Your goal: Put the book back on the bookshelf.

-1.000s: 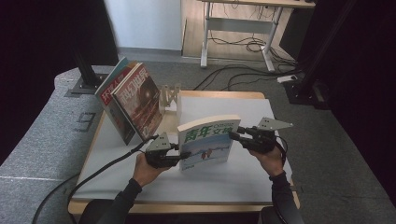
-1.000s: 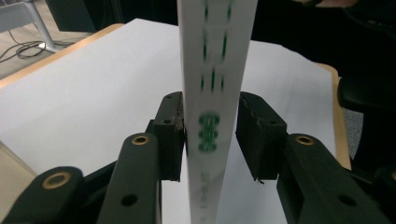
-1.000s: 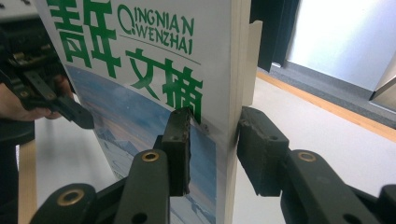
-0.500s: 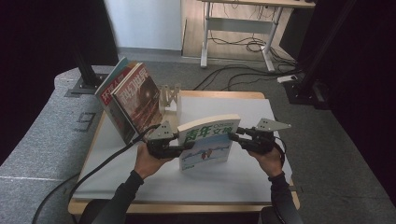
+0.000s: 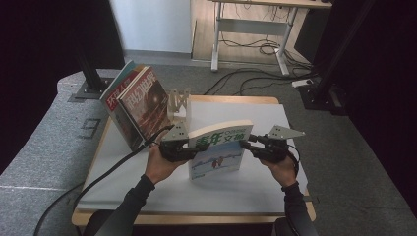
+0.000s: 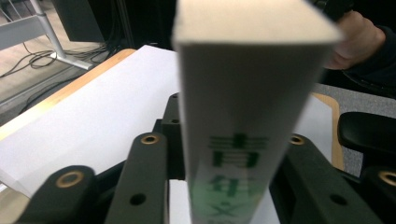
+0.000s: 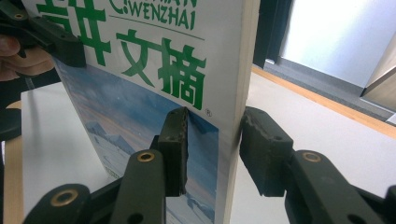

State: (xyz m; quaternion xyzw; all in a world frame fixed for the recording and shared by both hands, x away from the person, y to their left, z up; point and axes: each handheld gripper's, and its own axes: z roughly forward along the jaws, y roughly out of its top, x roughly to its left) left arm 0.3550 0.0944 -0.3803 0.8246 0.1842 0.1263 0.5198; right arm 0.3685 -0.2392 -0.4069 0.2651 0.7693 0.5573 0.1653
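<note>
left gripper closing on book spine | right gripper clamping fore edge | risk: uneven pull twisting book, slipping onto table

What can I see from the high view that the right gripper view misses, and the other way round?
High view alone: two leaning books at the table's left, and both forearms. Right gripper view alone: the right tongs pressing the cover and back of the green-lettered book. Shared: that upright book and the left tongs gripping its far edge.
</note>
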